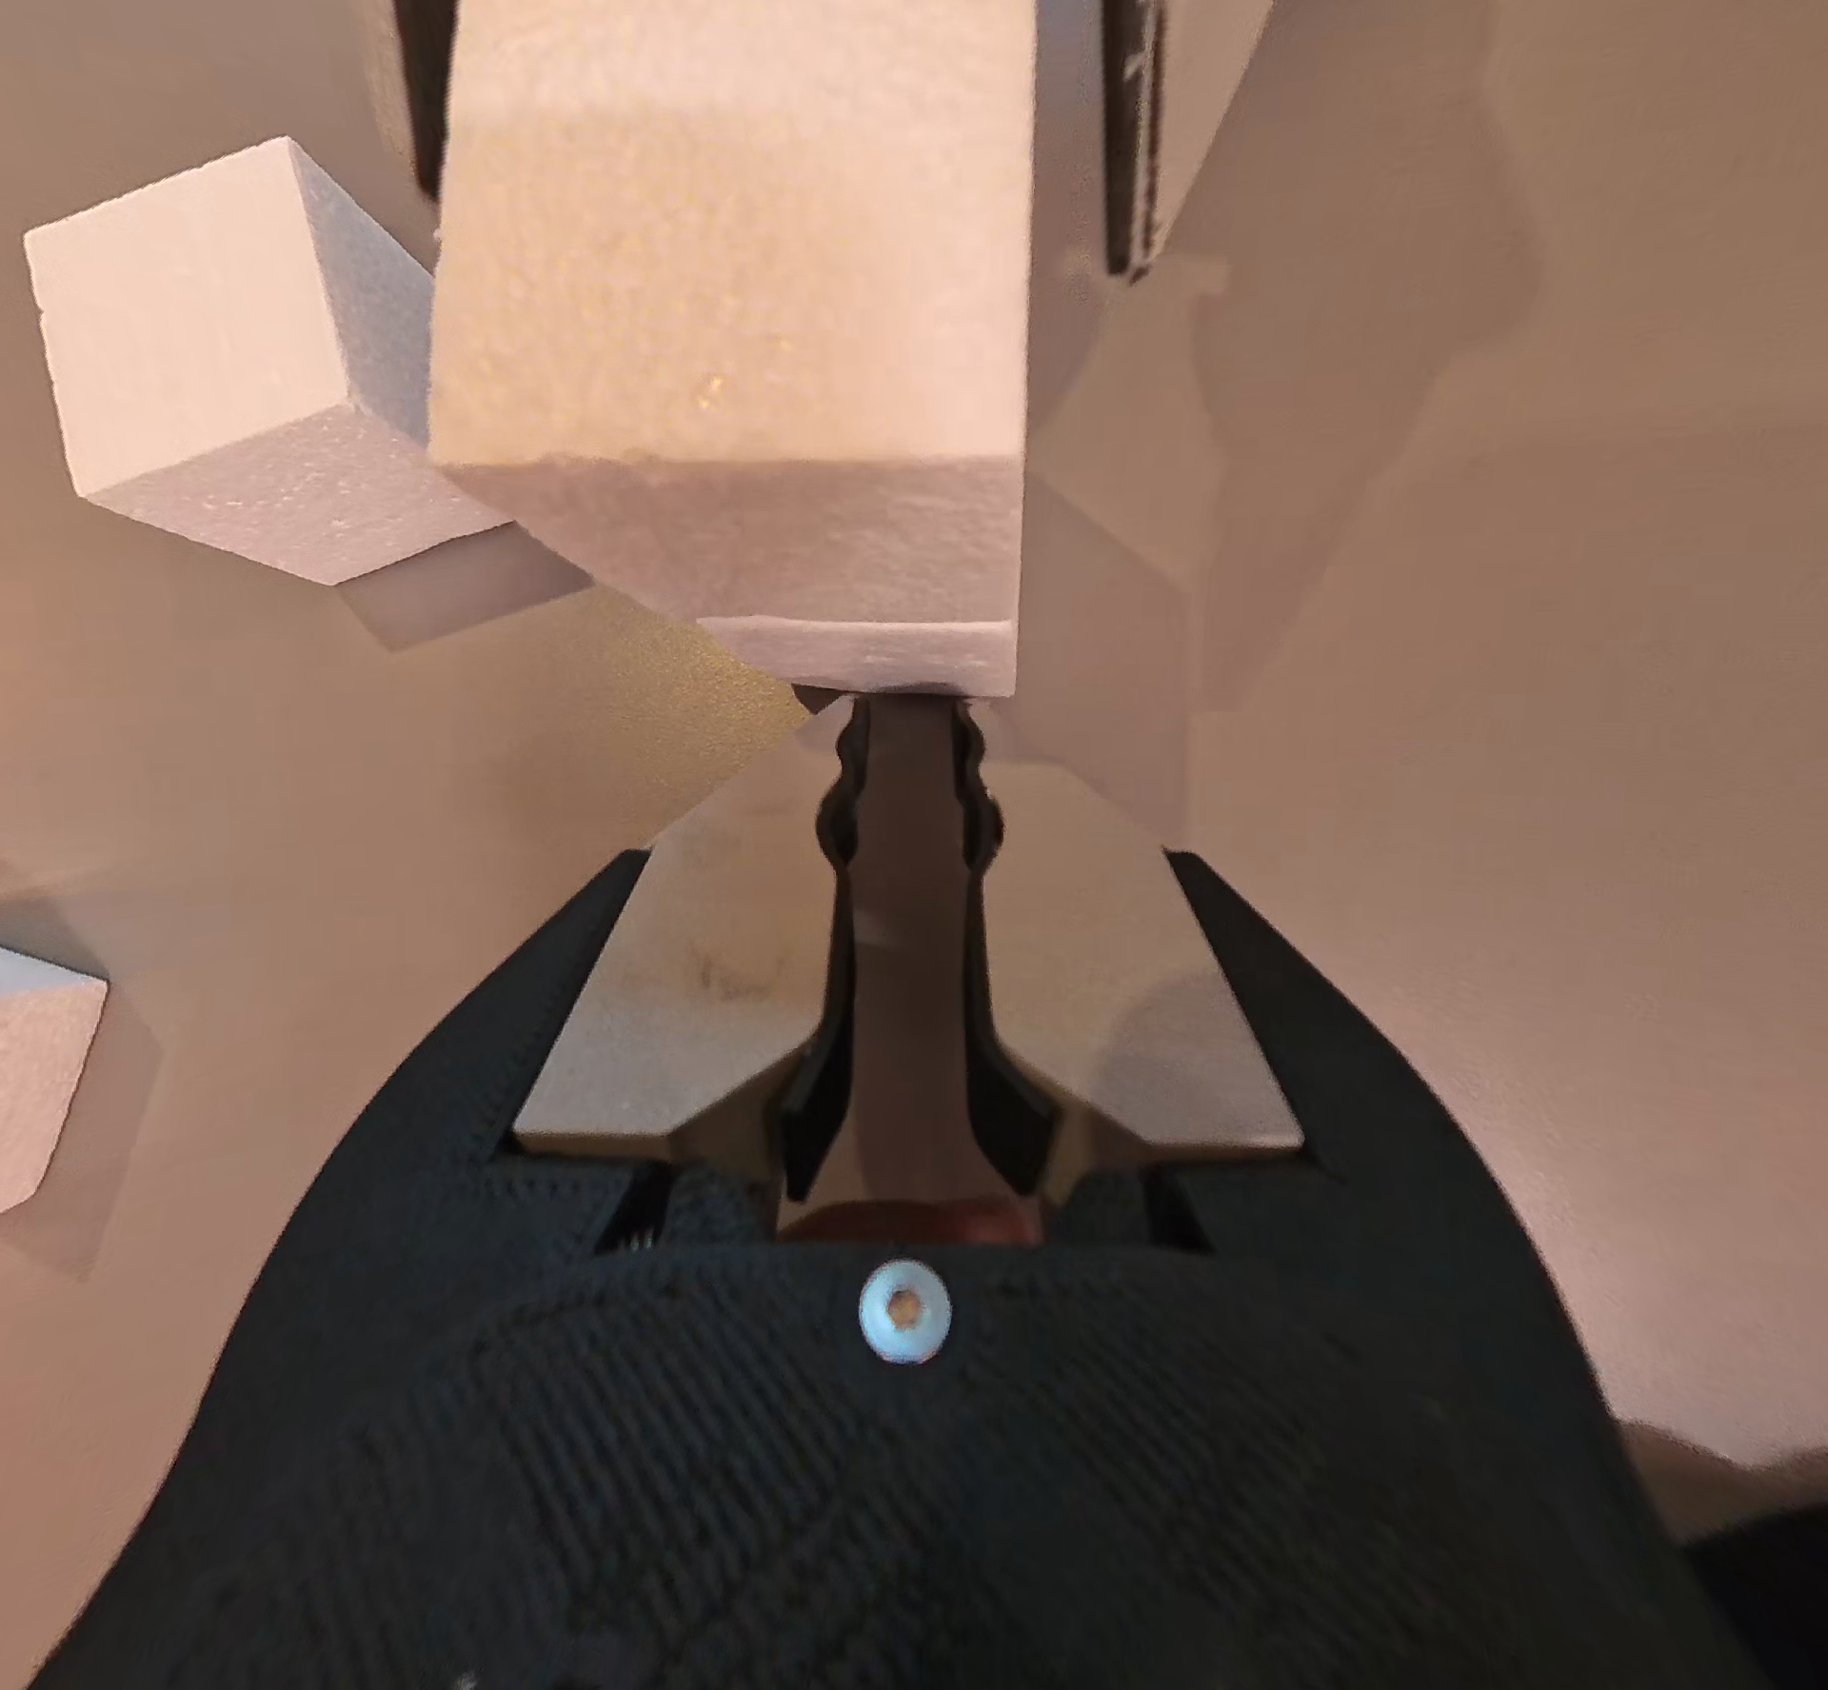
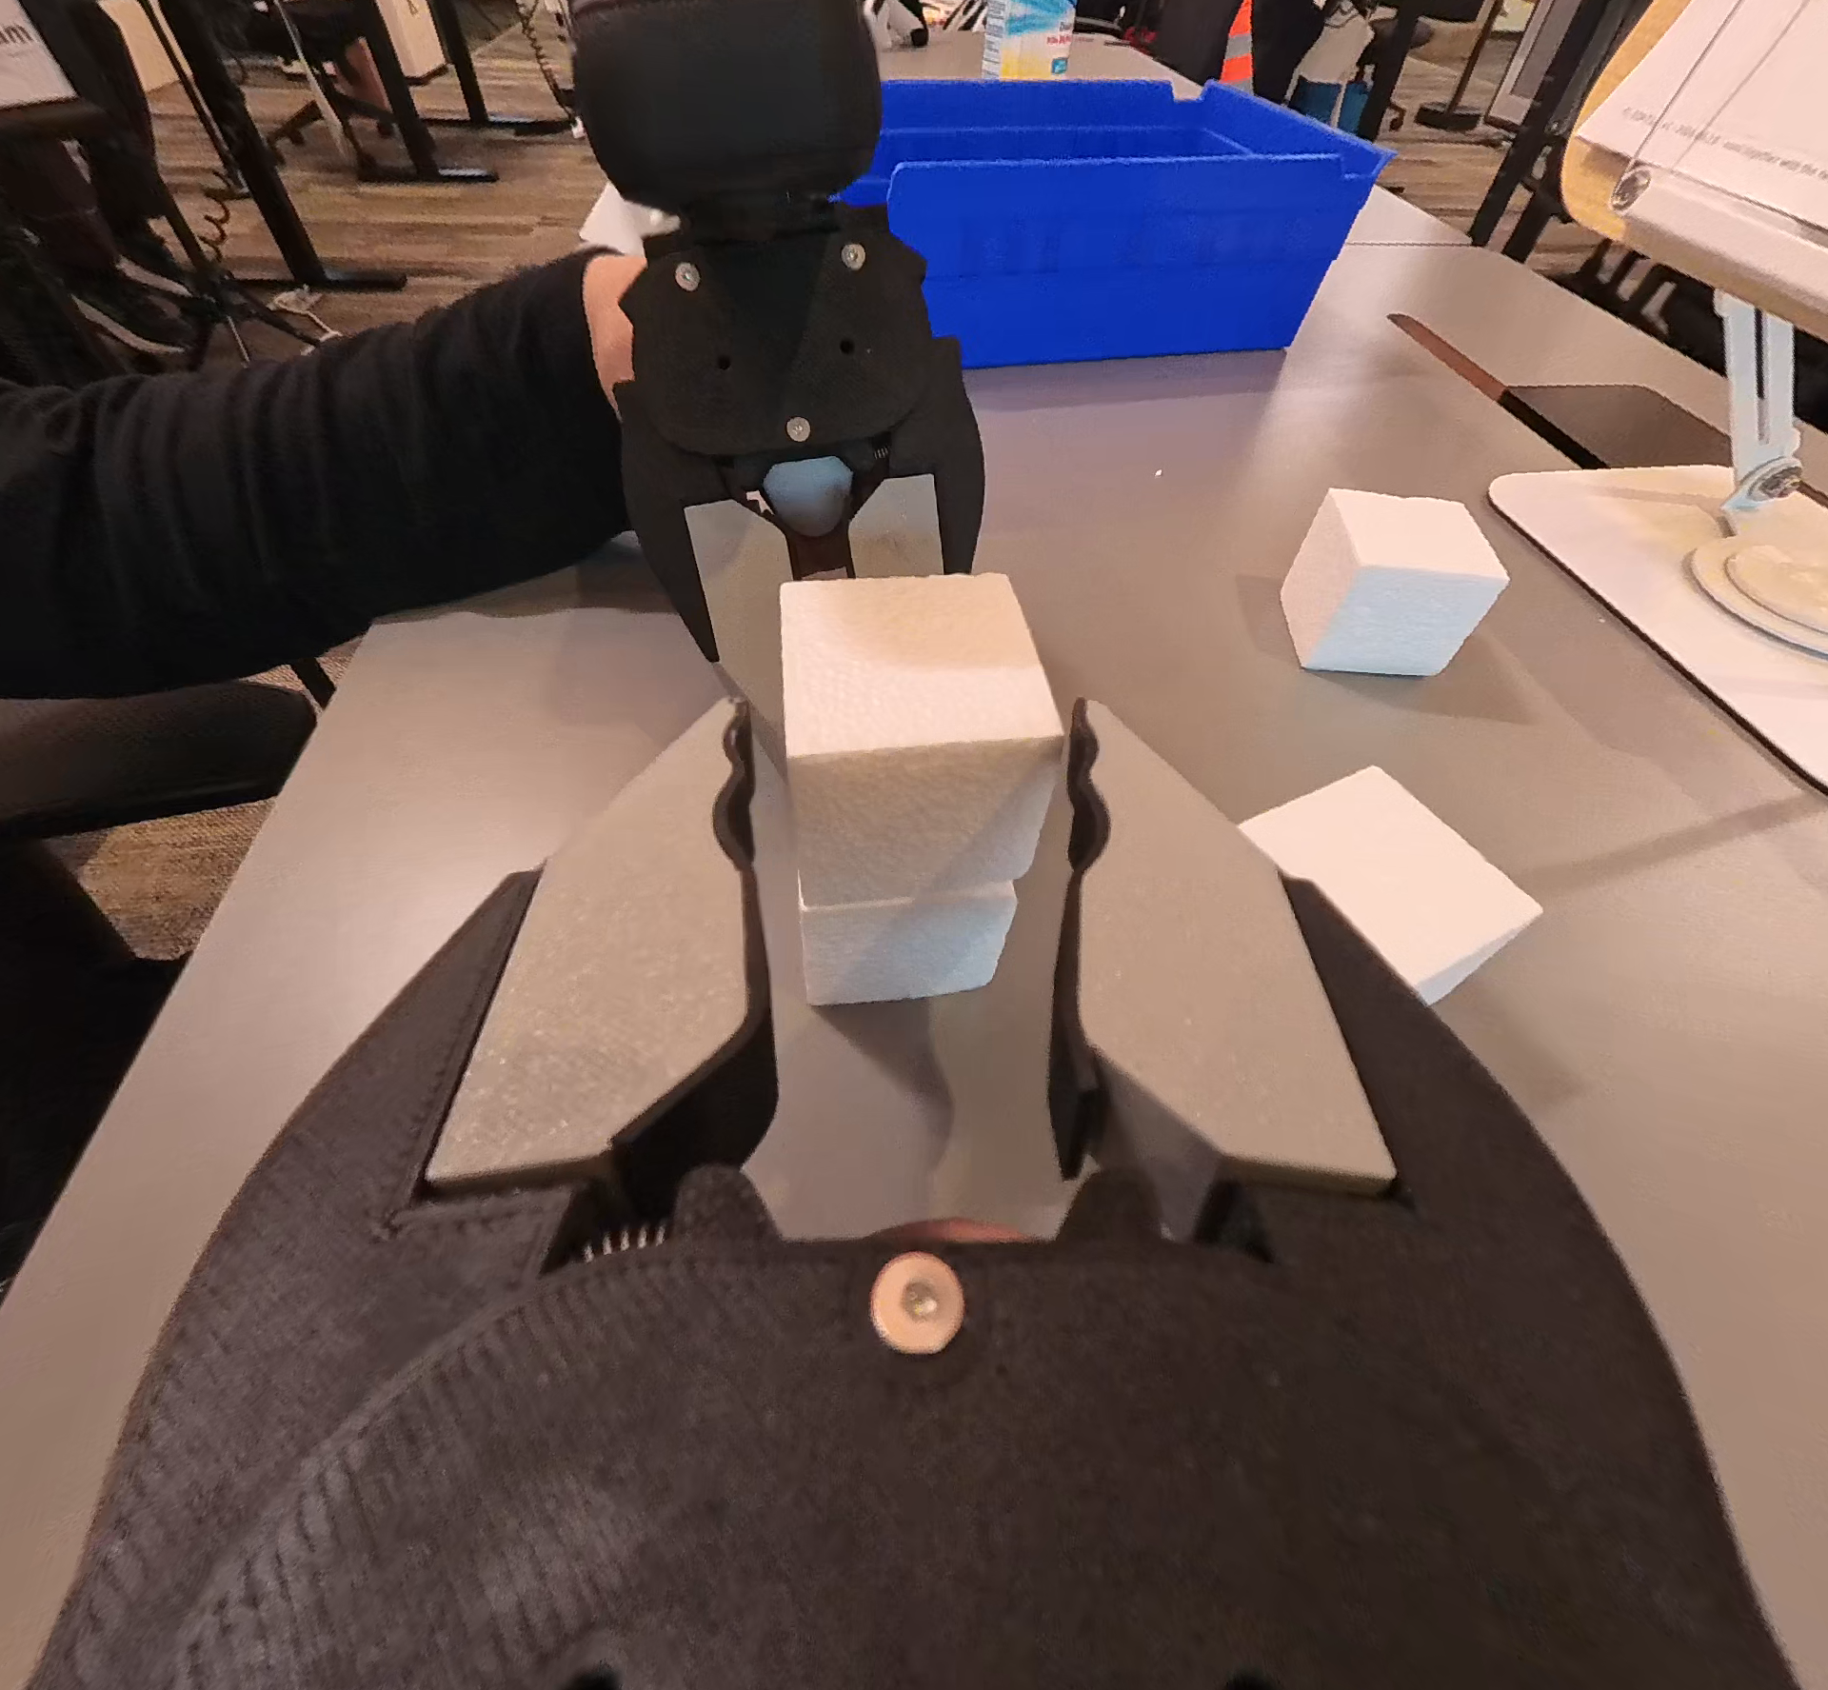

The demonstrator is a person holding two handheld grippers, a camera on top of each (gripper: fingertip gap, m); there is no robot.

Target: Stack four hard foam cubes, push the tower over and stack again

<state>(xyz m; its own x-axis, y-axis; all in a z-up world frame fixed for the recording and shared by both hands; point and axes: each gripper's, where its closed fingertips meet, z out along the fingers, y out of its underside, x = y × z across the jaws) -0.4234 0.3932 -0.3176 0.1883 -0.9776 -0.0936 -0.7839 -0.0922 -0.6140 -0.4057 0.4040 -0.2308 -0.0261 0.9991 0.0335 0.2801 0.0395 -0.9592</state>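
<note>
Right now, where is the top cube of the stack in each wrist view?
Left wrist view: top cube fills the upper centre, seen from above.
Right wrist view: top cube at centre, between the open right claw.
Shared landmark: the lower cube beneath it.

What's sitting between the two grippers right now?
The two-cube foam stack, seen in the right wrist view: right gripper straddles it, left gripper is behind its top.
</note>
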